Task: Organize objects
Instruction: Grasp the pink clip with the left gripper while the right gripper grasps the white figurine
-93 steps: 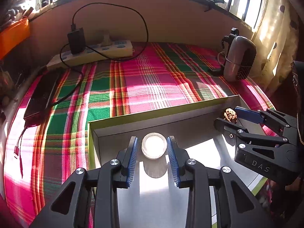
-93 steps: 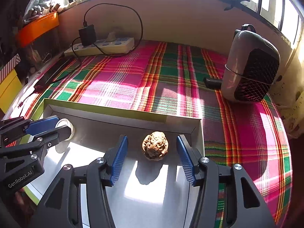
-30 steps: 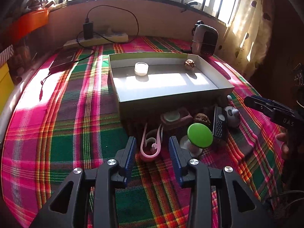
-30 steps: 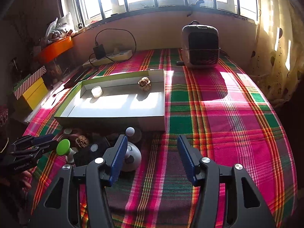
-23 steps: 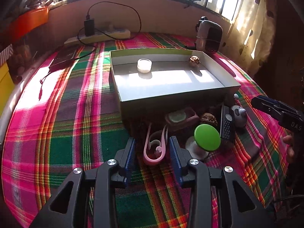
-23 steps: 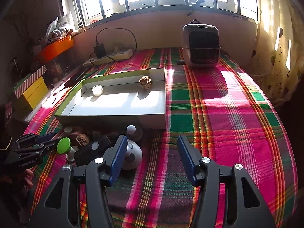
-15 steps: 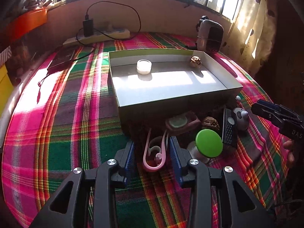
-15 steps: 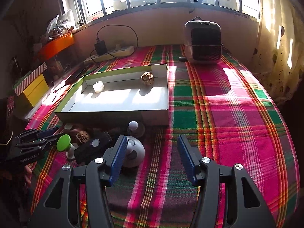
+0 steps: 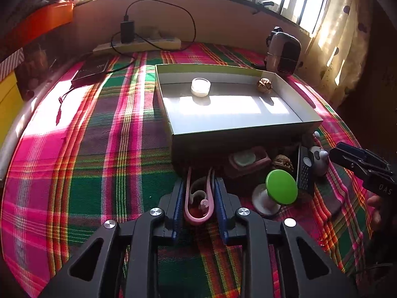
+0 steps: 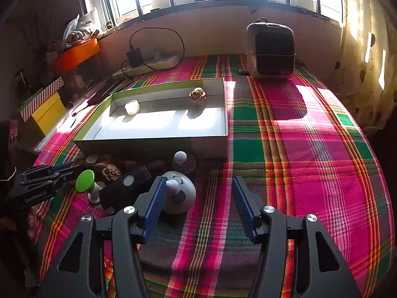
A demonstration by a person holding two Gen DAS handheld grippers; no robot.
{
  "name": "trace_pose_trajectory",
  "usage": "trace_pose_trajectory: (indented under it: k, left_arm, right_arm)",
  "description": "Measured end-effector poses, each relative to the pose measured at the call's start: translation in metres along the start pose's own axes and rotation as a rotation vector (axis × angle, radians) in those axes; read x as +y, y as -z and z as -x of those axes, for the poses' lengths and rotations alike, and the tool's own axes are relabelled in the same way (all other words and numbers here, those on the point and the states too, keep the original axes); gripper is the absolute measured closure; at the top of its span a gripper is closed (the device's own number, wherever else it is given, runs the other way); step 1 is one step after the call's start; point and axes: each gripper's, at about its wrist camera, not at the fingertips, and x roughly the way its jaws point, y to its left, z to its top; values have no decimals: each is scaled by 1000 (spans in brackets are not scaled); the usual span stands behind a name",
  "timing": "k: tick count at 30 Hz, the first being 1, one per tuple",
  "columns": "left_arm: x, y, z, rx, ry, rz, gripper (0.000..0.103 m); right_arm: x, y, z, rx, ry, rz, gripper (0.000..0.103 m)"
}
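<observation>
Plaid cloth [image 9: 74,173], tray [image 9: 238,134], power strip [image 9: 139,44]

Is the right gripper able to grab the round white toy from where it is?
Probably yes. The right gripper stands open, and the round white toy sits just inside its left finger, with nothing on top of it.

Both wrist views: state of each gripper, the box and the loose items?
left gripper: jaws closing around the pink clip, which lies on the cloth
right gripper: jaws open, empty, white dome toy just off its left finger
box: open, holds white cap and walnut
green-topped stand: upright, outside the box
second walnut: outside the box
</observation>
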Motion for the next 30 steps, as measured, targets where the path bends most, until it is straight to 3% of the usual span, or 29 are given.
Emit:
trace_pose_trajectory:
  k: [17, 30]
  left_arm:
    - [2, 0, 0, 0, 2, 1, 81]
    - [2, 0, 0, 0, 2, 1, 81]
  right_arm:
    - [22, 1, -25, 86, 4, 76, 47]
    - [20, -4, -33, 112, 73, 104, 47]
